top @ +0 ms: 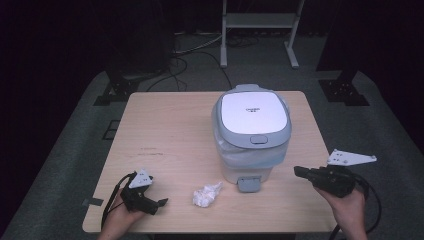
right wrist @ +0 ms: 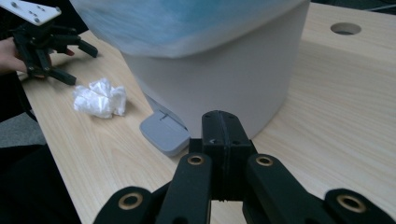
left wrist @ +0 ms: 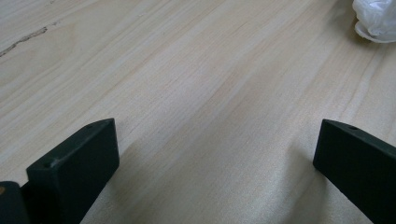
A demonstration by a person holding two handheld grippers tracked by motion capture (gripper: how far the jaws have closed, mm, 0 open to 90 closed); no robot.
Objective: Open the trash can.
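Desk (top: 165, 130): pale wood, bearing every item listed below, ordered largest to smallest.

Pedal bin (top: 252, 135): grey-white, set right of centre and nearer the far edge than the near one; lid down; translucent liner folded out over the rim, probably to keep the bag from slipping inside. Foot pedal (top: 248, 184): grey, protruding from the base toward the near edge, placed to be pressed from the person's side; seen also in the right gripper view (right wrist: 164, 132), just ahead of the jaws.

Right tongs (top: 298, 172): held off the right edge of the desk, near its near-right corner, pointing level toward the bin's base; jaws pressed fully together with nothing between them in the right gripper view (right wrist: 223, 122). Closed jaws make a blunt tip, probably suited to pushing the pedal down.

Left tongs (top: 161, 202): resting low by the near-left corner, close to the near edge, aimed toward the paper; jaws spread wide and empty in the left gripper view (left wrist: 215, 154), with bare desk between them. Wide stance probably kept ready for a soft, bulky pickup.

Crumpled white paper (top: 207, 194): lying loose on the desk near the near edge, between the left tongs and the pedal, apart from both; visible again at the upper right corner of the left gripper view (left wrist: 376, 18). Untouched so far, likely destined for the bin once the lid is raised.
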